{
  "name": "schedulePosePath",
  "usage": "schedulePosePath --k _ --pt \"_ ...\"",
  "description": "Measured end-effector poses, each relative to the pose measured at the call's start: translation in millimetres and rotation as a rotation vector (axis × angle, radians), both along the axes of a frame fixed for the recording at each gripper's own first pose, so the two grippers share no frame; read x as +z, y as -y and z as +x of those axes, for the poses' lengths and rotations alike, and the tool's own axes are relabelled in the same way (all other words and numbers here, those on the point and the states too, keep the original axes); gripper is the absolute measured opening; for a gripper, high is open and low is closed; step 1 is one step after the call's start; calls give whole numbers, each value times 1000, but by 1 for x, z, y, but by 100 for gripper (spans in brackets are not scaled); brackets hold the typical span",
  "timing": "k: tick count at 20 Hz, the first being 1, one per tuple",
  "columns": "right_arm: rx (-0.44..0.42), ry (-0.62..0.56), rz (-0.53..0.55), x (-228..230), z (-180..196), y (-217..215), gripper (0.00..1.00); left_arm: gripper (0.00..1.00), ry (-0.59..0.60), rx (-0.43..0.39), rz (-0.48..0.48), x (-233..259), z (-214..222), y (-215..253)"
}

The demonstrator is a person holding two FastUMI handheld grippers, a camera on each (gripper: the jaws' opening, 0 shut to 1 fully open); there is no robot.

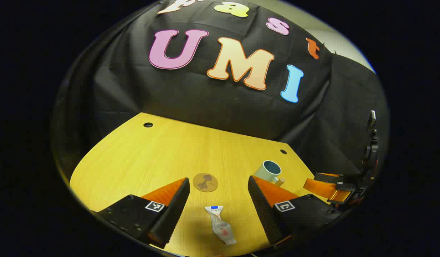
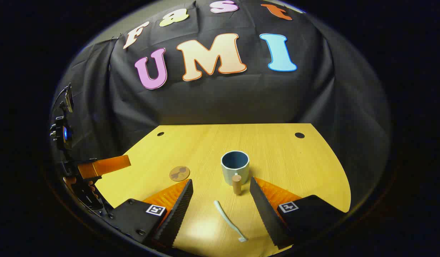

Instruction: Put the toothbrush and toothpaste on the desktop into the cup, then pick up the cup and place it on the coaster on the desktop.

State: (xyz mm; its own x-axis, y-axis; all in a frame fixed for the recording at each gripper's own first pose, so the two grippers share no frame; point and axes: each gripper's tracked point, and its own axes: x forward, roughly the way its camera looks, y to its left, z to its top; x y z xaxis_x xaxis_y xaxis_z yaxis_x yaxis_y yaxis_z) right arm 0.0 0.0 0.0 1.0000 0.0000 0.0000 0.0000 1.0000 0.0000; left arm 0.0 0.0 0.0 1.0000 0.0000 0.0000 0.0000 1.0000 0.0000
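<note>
My left gripper [image 1: 218, 200] is wide open, holding nothing, with the toothpaste [image 1: 220, 225] low in the middle between its fingers. My right gripper [image 2: 221, 203] is wide open too, around the toothbrush [image 2: 229, 220]. The cup [image 2: 235, 167] stands mid-frame, with bare desk [image 2: 295, 164] all around it.

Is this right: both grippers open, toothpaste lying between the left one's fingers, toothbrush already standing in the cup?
Not quite. The toothbrush is not in the cup; it lies flat on the desktop between the right gripper's open fingers, as the right gripper view shows. The rest holds: toothpaste lies between the open left gripper's fingers.
</note>
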Motion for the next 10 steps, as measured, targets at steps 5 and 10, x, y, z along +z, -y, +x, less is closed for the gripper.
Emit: schedulePosePath --k 5,10 --pt "1 -44 -4 -10 4 -1 99 95 -23 -1 -18 -11 1 0" --pt "-8 -82 -16 -27 3 -1 99 95 -54 -23 -35 -23 3 4"
